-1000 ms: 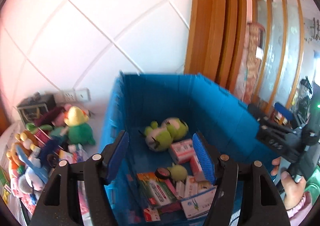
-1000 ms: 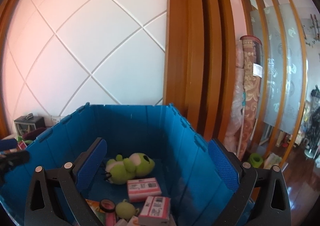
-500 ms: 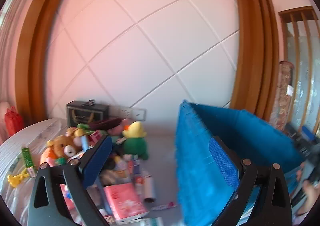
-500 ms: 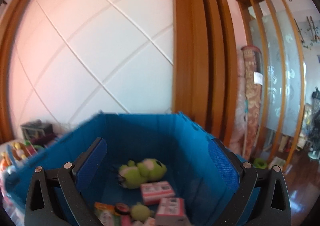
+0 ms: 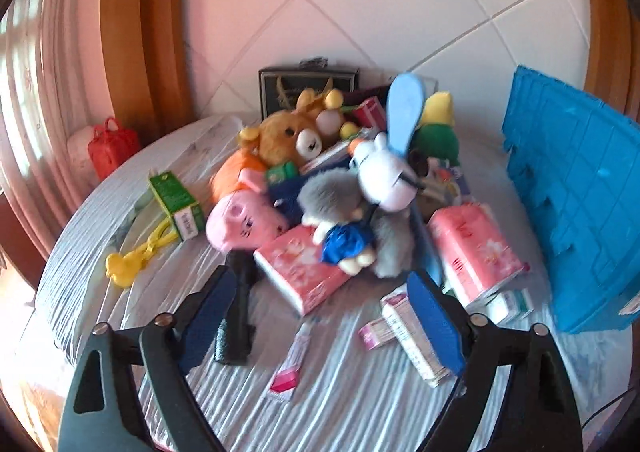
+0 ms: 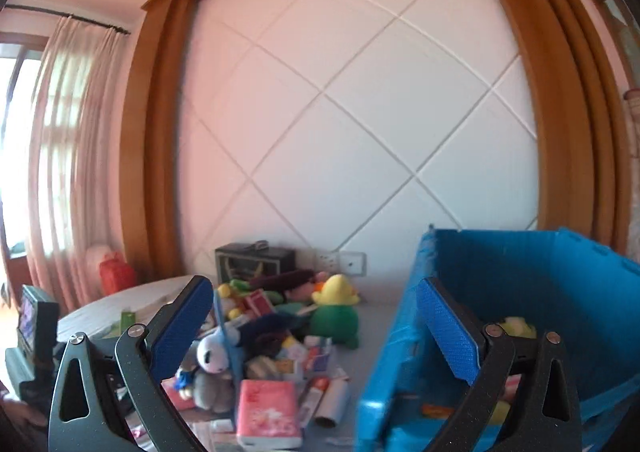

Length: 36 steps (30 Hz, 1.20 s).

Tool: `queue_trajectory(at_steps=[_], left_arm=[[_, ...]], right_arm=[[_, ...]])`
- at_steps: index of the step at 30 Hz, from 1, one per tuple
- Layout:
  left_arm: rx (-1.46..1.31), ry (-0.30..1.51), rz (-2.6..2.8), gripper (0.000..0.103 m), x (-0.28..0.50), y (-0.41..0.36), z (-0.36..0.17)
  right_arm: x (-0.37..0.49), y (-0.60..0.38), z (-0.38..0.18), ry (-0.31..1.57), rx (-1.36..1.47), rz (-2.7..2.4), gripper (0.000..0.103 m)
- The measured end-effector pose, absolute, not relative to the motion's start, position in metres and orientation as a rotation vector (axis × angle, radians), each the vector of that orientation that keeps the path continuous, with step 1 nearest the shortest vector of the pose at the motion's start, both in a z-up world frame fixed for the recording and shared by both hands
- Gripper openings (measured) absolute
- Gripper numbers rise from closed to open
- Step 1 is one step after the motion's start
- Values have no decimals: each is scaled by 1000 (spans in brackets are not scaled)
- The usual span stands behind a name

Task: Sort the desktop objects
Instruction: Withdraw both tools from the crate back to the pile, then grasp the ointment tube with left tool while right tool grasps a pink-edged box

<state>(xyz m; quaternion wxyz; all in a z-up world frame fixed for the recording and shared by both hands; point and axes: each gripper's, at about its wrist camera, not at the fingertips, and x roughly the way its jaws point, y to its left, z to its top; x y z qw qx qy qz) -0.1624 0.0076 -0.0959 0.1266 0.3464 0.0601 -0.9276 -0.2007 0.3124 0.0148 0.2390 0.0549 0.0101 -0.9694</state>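
A white padded wall panel [image 6: 360, 124] crossed by diagonal seams sits in a thick orange-brown wooden frame [image 6: 156, 156], with pale sheer curtains [image 6: 68, 156] glowing with daylight at left.

Both grippers are showing the same build. The left gripper [image 5: 320, 316] is wearing matte black triangular finger frames with teardrop cutouts, silver screws at the joints and blue textured pads [image 5: 434, 324]. The right gripper [image 6: 316, 326] is looking identical.
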Motion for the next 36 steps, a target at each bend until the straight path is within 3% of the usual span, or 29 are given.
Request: queue_trajectory(at_steps=[2,6,11,15,23,26,31,35,36], left_arm=[[1105,202,-2667,77,-164,-7,-120],[1253,156,-2600,74,-163,-20,-168],[1410,149,-2614,53,-172,-24,-206],[1463,100,-2629,53,-179,-20,-221],[1534,126,-2654,20,-192,-22,-234],[1541,121,-2663,18,-191,-22,-233],[1544,134,-2669,18,-186,-22,-229],[1508,124,-2691,18,-184,-26,-221],[1501,132,-2697,18,-183,-26,-218]], right_arm=[[-201,282,1,54,219,-2587,103],[-207,236,-43,103,411,-2488,103],[-225,195,-128,179,780,-2394,103],[-237,190,-186,198,1059,-2334,103],[-242,172,-225,231,1262,-2260,103],[-247,161,-235,259,1301,-2228,102],[-254,143,-248,304,1338,-2197,68],[-259,135,-251,335,1330,-2198,68],[-260,133,-252,341,1333,-2191,63]])
